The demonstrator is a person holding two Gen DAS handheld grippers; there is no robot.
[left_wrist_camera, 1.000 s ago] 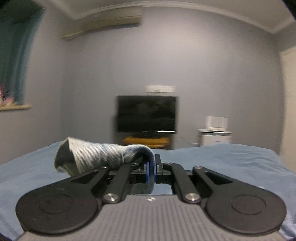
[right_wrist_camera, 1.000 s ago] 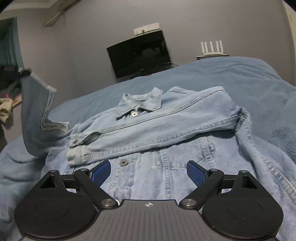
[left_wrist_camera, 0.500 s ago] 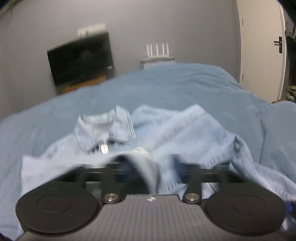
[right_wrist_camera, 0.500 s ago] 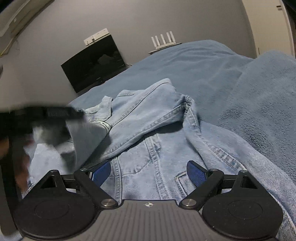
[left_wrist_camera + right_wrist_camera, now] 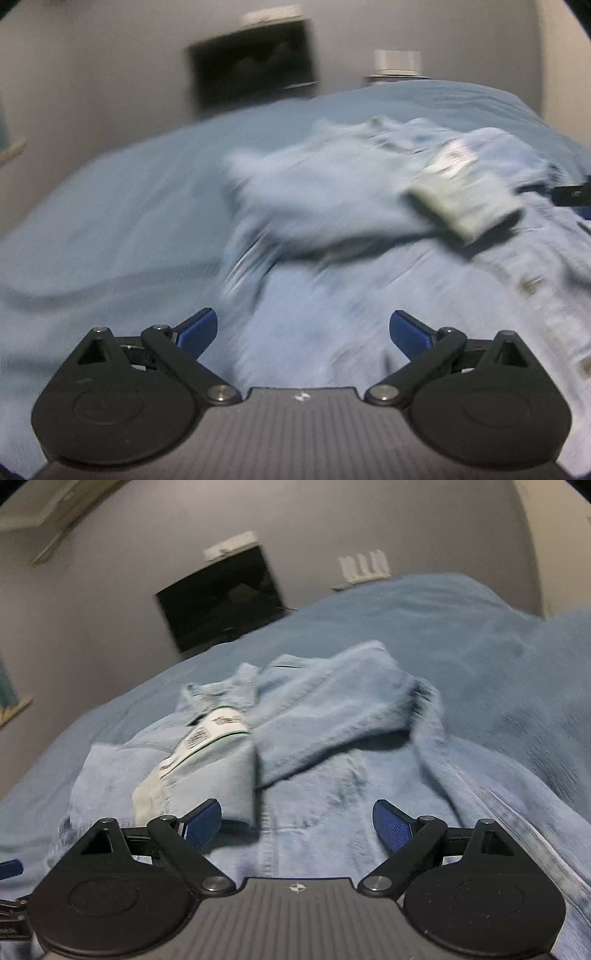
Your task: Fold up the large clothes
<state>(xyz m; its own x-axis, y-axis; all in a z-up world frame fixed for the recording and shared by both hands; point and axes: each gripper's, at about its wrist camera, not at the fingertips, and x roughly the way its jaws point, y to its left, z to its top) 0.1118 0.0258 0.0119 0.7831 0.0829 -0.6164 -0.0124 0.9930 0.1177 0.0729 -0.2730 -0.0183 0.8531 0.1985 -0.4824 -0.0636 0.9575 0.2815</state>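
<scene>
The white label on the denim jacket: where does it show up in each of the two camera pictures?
Left wrist view: the label is upper right, blurred, on the folded-over flap of the jacket.
Right wrist view: the label is left of centre, just above the gripper's left finger.
Shared landmark: the dark TV on the far wall.

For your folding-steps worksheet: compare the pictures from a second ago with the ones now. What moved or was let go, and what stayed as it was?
The left gripper, then shut on a lifted flap of the denim jacket, came down and let go; its jaws are opening with nothing between them. The flap now lies folded over the jacket front, label side up. The right gripper stayed open over the jacket, holding nothing.
</scene>
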